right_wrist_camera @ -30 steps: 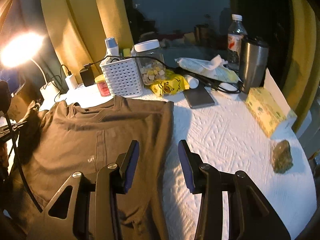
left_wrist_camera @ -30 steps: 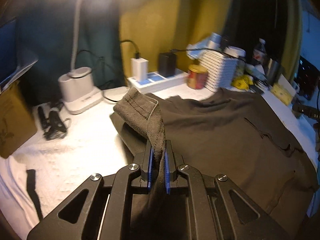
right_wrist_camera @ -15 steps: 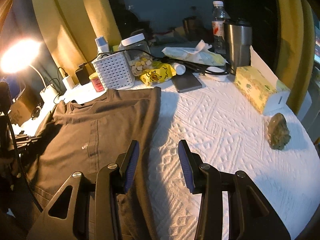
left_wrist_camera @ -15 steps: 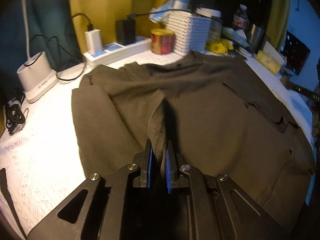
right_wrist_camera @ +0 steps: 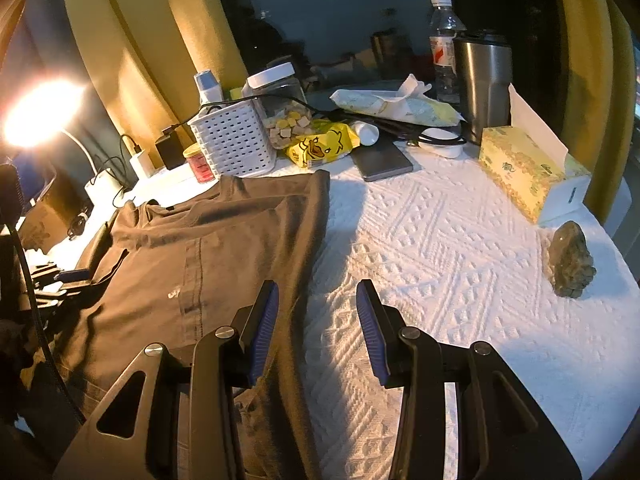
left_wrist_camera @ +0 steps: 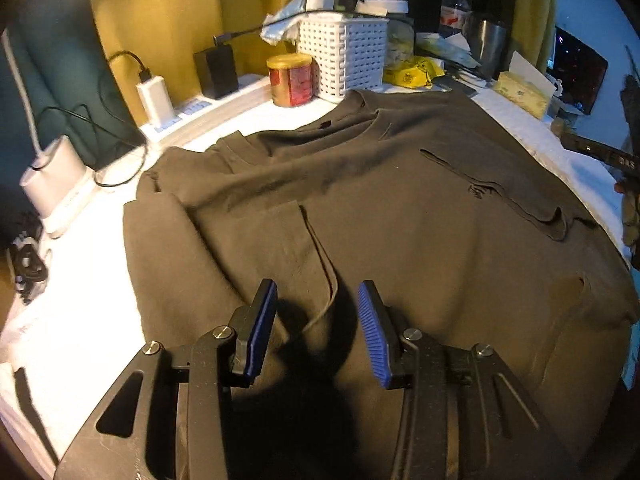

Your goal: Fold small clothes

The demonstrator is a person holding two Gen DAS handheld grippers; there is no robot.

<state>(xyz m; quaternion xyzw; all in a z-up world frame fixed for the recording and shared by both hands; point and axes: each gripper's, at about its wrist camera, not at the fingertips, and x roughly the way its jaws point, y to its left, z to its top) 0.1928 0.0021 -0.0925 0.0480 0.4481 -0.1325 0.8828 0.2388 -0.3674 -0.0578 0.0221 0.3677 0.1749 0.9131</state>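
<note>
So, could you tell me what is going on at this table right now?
A person with a gripper in each hand is folding a dark t-shirt on the white table cover. The left gripper has just been opening, nothing between its pads, with a sleeve folded onto the shirt. The right gripper hovers open at the shirt's edge.

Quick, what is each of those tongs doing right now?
Left tongs: just opened, holding nothing, above the folded-in sleeve.
Right tongs: open, empty, at the shirt's edge.
</note>
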